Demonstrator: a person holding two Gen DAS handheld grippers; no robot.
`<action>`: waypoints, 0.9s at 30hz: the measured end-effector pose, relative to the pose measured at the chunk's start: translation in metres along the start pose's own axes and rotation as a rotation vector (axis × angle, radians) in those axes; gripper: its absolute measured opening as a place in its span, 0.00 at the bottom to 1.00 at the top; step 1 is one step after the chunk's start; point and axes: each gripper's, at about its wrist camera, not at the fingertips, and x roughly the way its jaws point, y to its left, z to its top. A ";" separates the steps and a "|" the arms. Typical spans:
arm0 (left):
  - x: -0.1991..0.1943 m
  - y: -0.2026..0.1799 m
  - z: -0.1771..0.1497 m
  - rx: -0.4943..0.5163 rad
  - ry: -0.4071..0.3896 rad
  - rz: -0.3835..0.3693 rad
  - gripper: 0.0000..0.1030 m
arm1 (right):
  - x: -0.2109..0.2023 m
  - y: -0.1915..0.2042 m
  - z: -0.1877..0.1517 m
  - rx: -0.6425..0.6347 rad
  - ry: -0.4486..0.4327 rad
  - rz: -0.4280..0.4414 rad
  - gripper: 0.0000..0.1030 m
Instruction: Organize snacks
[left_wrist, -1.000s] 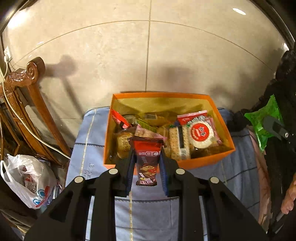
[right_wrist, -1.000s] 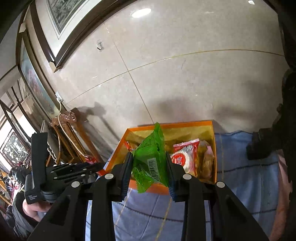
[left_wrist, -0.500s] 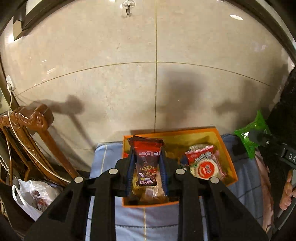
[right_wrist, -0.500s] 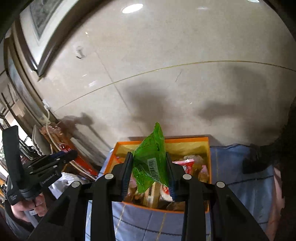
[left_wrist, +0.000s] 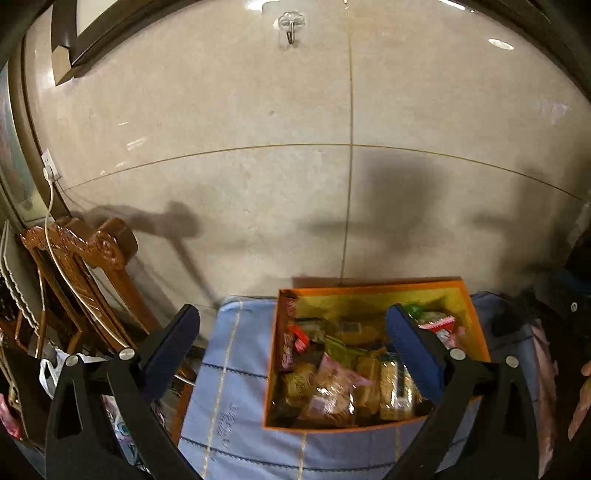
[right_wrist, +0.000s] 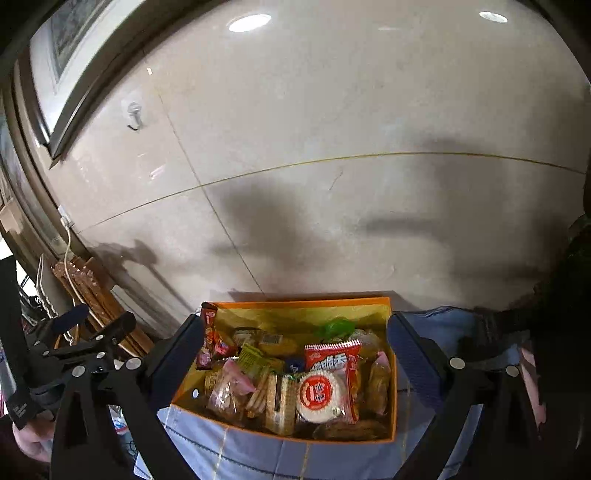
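An orange box (left_wrist: 369, 286) (right_wrist: 295, 303) full of several snack packets sits on a blue cloth against the wall. My left gripper (left_wrist: 291, 317) hovers above the box's near left side, its jaws opening wide with nothing between them. The brown-red chocolate bar packet (left_wrist: 290, 339) (right_wrist: 207, 339) leans against the box's left wall. My right gripper (right_wrist: 295, 325) is over the box too, jaws also opening and empty. The green packet (right_wrist: 338, 326) (left_wrist: 415, 308) lies at the back of the box. A round red-and-white cracker packet (right_wrist: 321, 395) rests near the front.
The blue cloth (left_wrist: 236, 369) covers the surface under the box. A carved wooden chair (left_wrist: 81, 243) and a white plastic bag (left_wrist: 48, 373) stand to the left. The tiled wall with a hook (left_wrist: 290, 27) rises just behind. A hand (right_wrist: 29, 439) holds the left gripper.
Both grippers have let go: the chocolate bar left the left jaws and the green packet the right, and both now lie in the box. Both jaws have spread wide. Earlier, both hands rose.
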 end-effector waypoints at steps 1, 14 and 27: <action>-0.006 0.000 -0.005 0.006 -0.002 -0.002 0.96 | -0.005 0.002 -0.002 -0.009 -0.004 -0.004 0.96; -0.135 -0.017 -0.144 -0.034 -0.016 -0.111 0.96 | -0.113 0.024 -0.159 -0.048 0.031 -0.291 0.96; -0.194 -0.019 -0.189 -0.003 -0.020 -0.087 0.96 | -0.175 0.040 -0.207 -0.049 0.019 -0.259 0.96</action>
